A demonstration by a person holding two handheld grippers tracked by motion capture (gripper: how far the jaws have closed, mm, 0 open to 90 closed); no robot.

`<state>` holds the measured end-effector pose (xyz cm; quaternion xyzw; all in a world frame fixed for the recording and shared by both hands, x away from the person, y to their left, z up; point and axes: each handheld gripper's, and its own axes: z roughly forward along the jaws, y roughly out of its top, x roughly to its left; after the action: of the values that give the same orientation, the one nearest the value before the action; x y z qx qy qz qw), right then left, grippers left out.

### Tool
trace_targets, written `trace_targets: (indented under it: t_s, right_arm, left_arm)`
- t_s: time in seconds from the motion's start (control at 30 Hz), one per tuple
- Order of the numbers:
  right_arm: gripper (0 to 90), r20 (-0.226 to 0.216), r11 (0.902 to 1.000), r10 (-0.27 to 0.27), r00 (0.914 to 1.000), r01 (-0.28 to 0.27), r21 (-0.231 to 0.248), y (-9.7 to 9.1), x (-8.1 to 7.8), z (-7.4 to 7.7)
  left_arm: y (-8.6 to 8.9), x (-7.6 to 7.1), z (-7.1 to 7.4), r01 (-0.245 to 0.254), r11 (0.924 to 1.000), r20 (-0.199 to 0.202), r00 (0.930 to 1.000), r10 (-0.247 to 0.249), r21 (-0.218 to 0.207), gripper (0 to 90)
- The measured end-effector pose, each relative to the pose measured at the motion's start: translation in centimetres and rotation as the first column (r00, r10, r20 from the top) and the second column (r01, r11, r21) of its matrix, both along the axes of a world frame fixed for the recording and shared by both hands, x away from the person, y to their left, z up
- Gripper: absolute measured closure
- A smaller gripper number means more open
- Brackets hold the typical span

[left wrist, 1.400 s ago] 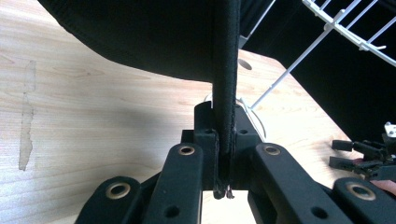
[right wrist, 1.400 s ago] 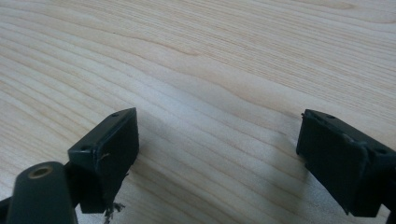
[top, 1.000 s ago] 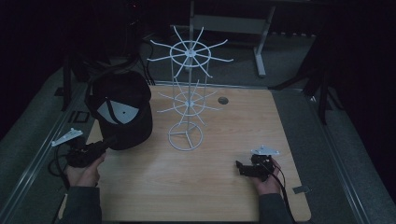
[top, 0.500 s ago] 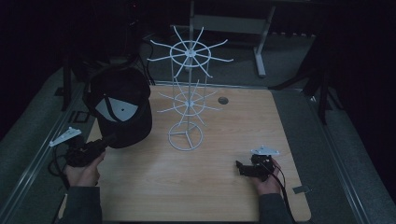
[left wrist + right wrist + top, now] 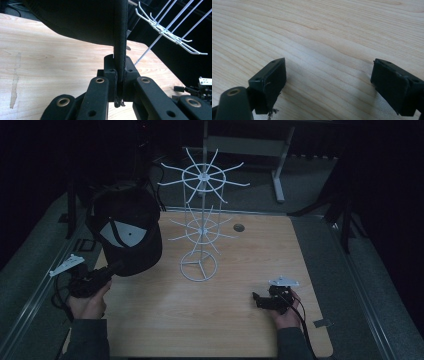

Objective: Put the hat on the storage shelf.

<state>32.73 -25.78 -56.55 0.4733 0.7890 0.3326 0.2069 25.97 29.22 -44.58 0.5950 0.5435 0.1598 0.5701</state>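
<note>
The pale wooden tabletop (image 5: 165,320) carries a tall white wire display rack (image 5: 201,227) with two tiers of radiating hooks on a round ring base, standing near the middle towards the far edge. To its left a black fabric baseball cap (image 5: 125,230) hangs in the air, its inside with a white label turned towards the camera, apart from the rack's arms and above the tabletop's left edge.

The left tool (image 5: 107,272) is clamped tight on the cap; in the left gripper view the thick stitched edge of the cap (image 5: 120,37) runs straight down between the closed jaws. The right tool (image 5: 260,300) rests low over the tabletop near the right front, jaws spread wide with nothing between them, bare wood (image 5: 324,30) beneath.

The step appears to be hanging the cap on a hook. To do it well, the grip should stay firm, since only a narrow strip of edge is pinched. The cap should travel right and approach a hook tip from outside, opening first. The light rack may tip or spin, so the free right tool could steady its base.
</note>
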Motion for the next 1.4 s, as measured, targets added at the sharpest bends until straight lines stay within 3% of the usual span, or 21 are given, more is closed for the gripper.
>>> trace_targets:
  t_s: [0.3, 1.4]
  right_arm:
    - [12.7, 0.000, 1.0000, 0.000, 1.0000, 0.000, 0.000, 0.0, 0.0, 0.0]
    - [12.7, 0.000, 1.0000, 0.000, 1.0000, 0.000, 0.000, 0.0, 0.0, 0.0]
  left_arm:
    - [-0.3, -0.1, 0.6, 0.001, 1.0000, 0.016, 0.9999, -0.001, 0.004, 86.0]
    - [-1.7, -0.6, 2.8, -0.007, 0.9965, 0.085, 0.9964, 0.000, 0.083, 86.0]
